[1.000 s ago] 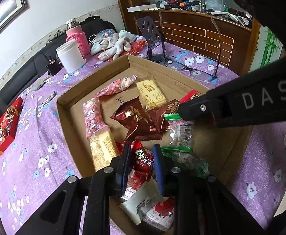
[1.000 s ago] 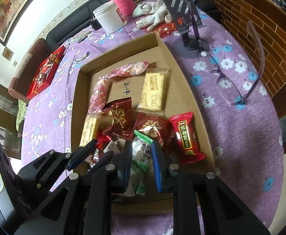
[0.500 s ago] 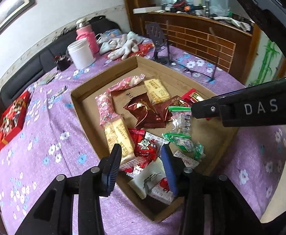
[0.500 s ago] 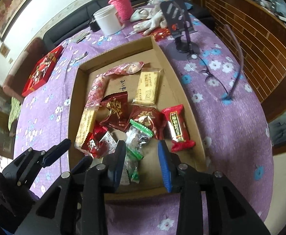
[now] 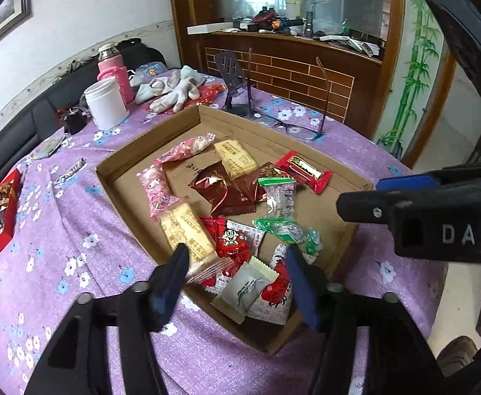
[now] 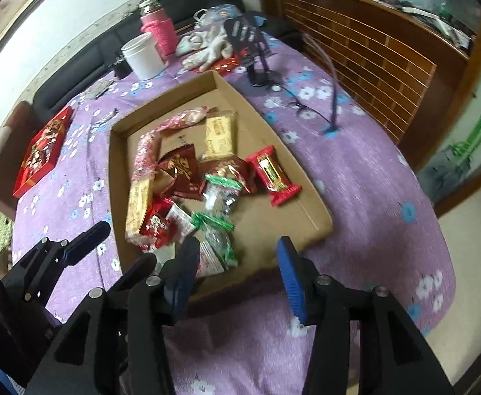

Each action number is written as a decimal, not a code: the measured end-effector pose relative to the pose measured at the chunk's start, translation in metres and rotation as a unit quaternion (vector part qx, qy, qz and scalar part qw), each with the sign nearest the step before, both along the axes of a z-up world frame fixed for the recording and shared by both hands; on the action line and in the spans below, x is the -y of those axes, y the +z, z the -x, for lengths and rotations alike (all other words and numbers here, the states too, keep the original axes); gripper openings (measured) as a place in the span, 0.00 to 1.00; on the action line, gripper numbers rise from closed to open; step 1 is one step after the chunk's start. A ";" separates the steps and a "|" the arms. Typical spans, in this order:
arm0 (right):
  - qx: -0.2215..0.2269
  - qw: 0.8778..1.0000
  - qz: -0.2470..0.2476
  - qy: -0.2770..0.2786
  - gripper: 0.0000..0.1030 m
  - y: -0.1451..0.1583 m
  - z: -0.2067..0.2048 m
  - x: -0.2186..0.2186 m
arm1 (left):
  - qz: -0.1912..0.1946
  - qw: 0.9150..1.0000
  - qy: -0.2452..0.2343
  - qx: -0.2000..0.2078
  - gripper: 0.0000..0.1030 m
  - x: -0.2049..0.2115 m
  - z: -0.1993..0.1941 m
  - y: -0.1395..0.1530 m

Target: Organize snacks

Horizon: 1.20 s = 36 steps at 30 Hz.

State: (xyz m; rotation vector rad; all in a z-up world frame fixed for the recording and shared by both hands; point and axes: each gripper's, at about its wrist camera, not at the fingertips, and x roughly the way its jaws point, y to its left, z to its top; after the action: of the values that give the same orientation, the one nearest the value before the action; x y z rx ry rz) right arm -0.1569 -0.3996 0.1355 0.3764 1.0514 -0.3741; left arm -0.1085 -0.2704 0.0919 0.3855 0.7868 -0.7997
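Covering the table: purple floral cloth (image 5: 75, 230).

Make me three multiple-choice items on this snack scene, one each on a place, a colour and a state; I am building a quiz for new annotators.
1. Where do the snacks lie?
A. in the cardboard tray
B. in the white tub
C. on the floor

2. What colour is the tablecloth?
A. green
B. purple
C. yellow

3. What does the left gripper hold?
A. a glove
B. a cup
C. nothing

Key: 1 A, packets lie on the tray's floor; 2 B, purple with small flowers; 3 C, its jaws are opening with no packet gripped.
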 end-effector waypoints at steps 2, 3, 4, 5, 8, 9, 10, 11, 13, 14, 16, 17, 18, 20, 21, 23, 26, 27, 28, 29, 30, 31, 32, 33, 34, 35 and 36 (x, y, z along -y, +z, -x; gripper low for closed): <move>-0.006 1.000 0.008 -0.008 0.50 0.000 0.005 -0.005 | 0.003 1.000 -0.003 -0.006 0.70 -0.002 -0.001 0.000; -0.009 1.000 0.011 -0.012 0.53 0.000 0.007 -0.007 | 0.004 1.000 -0.005 -0.010 0.72 -0.003 -0.002 -0.001; -0.011 1.000 0.015 -0.017 0.54 0.000 0.010 -0.009 | 0.004 1.000 -0.005 -0.015 0.76 -0.004 -0.003 -0.001; -0.013 1.000 0.018 -0.020 0.57 0.001 0.011 -0.010 | 0.003 1.000 -0.003 -0.019 0.79 -0.006 -0.004 -0.001; -0.018 0.999 0.029 -0.038 0.63 0.002 0.019 -0.012 | 0.000 0.999 0.009 -0.030 0.87 -0.013 -0.010 -0.002; -0.017 0.999 0.032 -0.041 0.64 0.003 0.021 -0.013 | -0.008 0.999 0.015 -0.033 0.89 -0.016 -0.013 -0.003; -0.017 0.998 0.034 -0.042 0.65 0.002 0.023 -0.014 | -0.014 0.999 0.020 -0.033 0.89 -0.019 -0.015 -0.003; -0.022 0.998 0.040 -0.043 0.67 0.001 0.025 -0.017 | -0.019 0.999 0.029 -0.029 0.89 -0.025 -0.017 -0.003; -0.029 0.998 0.047 -0.042 0.68 -0.002 0.026 -0.020 | -0.025 0.998 0.042 -0.026 0.90 -0.032 -0.020 -0.001; -0.039 0.997 0.052 -0.041 0.68 -0.006 0.025 -0.022 | -0.024 0.998 0.047 -0.026 0.92 -0.037 -0.022 0.000; -0.050 0.997 0.054 -0.036 0.68 -0.010 0.022 -0.024 | -0.018 0.998 0.059 -0.018 0.95 -0.046 -0.024 0.005; -0.050 0.997 0.050 -0.030 0.68 -0.011 0.020 -0.025 | -0.011 0.998 0.065 -0.016 0.96 -0.051 -0.024 0.009; -0.048 0.997 0.049 -0.024 0.68 -0.010 0.018 -0.027 | -0.008 0.997 0.069 -0.017 0.96 -0.054 -0.025 0.011; -0.041 0.997 0.057 -0.016 0.68 -0.005 0.016 -0.029 | -0.005 0.997 0.077 -0.016 0.96 -0.059 -0.025 0.017; -0.035 0.998 0.058 -0.015 0.69 -0.002 0.016 -0.030 | -0.006 0.997 0.081 -0.013 0.96 -0.060 -0.026 0.020; -0.026 0.998 0.063 -0.010 0.70 0.002 0.015 -0.031 | -0.011 0.996 0.086 -0.010 0.96 -0.061 -0.026 0.026; -0.022 0.998 0.059 -0.003 0.70 0.005 0.013 -0.030 | -0.037 0.996 0.087 -0.003 0.96 -0.059 -0.023 0.035; -0.021 0.998 0.062 -0.002 0.70 0.006 0.012 -0.030 | -0.042 0.996 0.083 0.013 0.96 -0.058 -0.018 0.040; -0.018 0.998 0.063 0.000 0.70 0.008 0.012 -0.030 | -0.043 0.996 0.079 0.028 0.96 -0.057 -0.014 0.043; -0.015 0.998 0.064 0.003 0.70 0.010 0.012 -0.030 | -0.044 0.994 0.086 0.049 0.96 -0.057 -0.009 0.047; -0.013 0.998 0.065 0.003 0.70 0.011 0.012 -0.030 | -0.045 0.992 0.098 0.060 0.96 -0.058 -0.006 0.049; -0.010 0.998 0.067 0.003 0.70 0.012 0.013 -0.030 | -0.049 0.992 0.102 0.063 0.96 -0.058 -0.004 0.050; -0.009 0.998 0.067 0.005 0.70 0.013 0.013 -0.030 | -0.049 0.992 0.102 0.060 0.96 -0.058 -0.004 0.050; -0.008 0.998 0.068 0.007 0.70 0.014 0.013 -0.031 | -0.048 0.992 0.101 0.058 0.96 -0.058 -0.003 0.050; -0.008 0.998 0.068 0.008 0.70 0.014 0.014 -0.031 | -0.046 0.992 0.103 0.054 0.96 -0.059 -0.003 0.050; -0.007 0.998 0.068 0.008 0.70 0.014 0.014 -0.032 | -0.044 0.992 0.105 0.051 0.96 -0.059 -0.003 0.050; -0.006 0.998 0.067 0.009 0.70 0.014 0.015 -0.033 | -0.042 0.992 0.105 0.047 0.96 -0.060 -0.004 0.050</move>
State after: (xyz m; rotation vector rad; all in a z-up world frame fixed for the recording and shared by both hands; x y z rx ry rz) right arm -0.1717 -0.3671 0.1495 0.2439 1.0353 -0.4294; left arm -0.1049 -0.2105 0.1415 0.4057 0.7603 -0.5487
